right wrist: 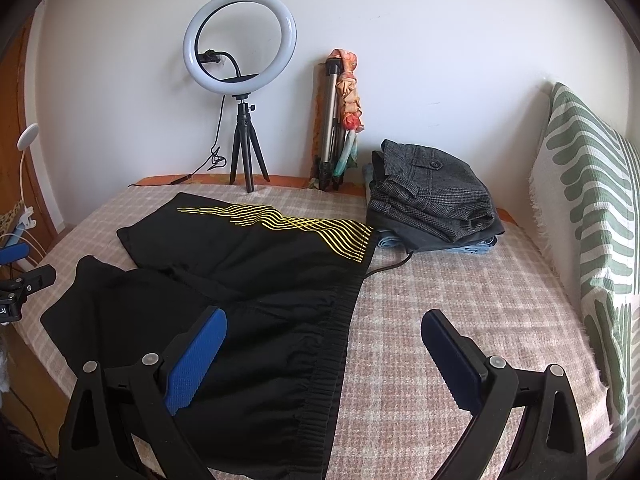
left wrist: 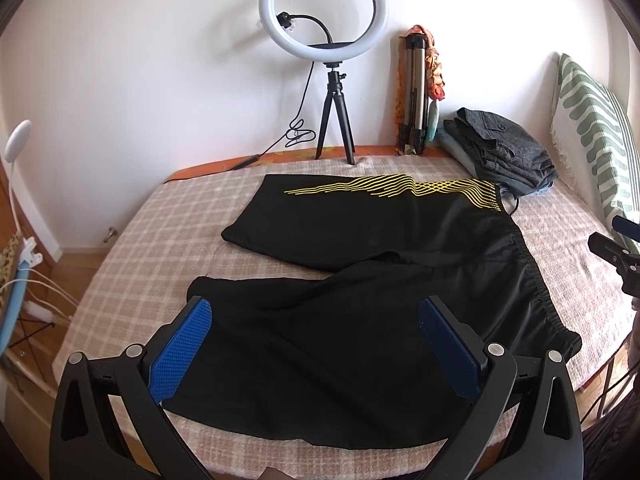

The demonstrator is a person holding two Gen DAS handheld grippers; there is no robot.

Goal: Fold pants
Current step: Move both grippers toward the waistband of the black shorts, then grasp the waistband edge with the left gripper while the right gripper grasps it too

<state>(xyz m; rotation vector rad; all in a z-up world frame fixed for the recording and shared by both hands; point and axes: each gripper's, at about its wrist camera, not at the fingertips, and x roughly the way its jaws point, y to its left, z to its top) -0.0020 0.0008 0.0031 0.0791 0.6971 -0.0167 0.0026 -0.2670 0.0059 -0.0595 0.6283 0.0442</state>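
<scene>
Black pants [left wrist: 360, 264] with yellow wavy lines on the far leg lie spread flat on the checked bedspread [left wrist: 152, 248], legs to the left and elastic waistband [right wrist: 340, 328] to the right. My left gripper [left wrist: 316, 332] hovers open over the near leg, its blue pads [left wrist: 180, 352] wide apart and holding nothing. My right gripper [right wrist: 324, 344] is open above the waistband, its left pad over the black fabric and its right pad over the bedspread [right wrist: 460, 280]. The right gripper's tip [left wrist: 616, 248] shows at the right edge of the left wrist view.
A ring light on a small tripod [left wrist: 324, 20] stands at the back by the wall, beside a folded tripod with a scarf [left wrist: 420, 88]. A stack of folded clothes [right wrist: 432, 196] sits back right, a cable trailing from it. A green-patterned pillow [right wrist: 588, 220] leans at the right.
</scene>
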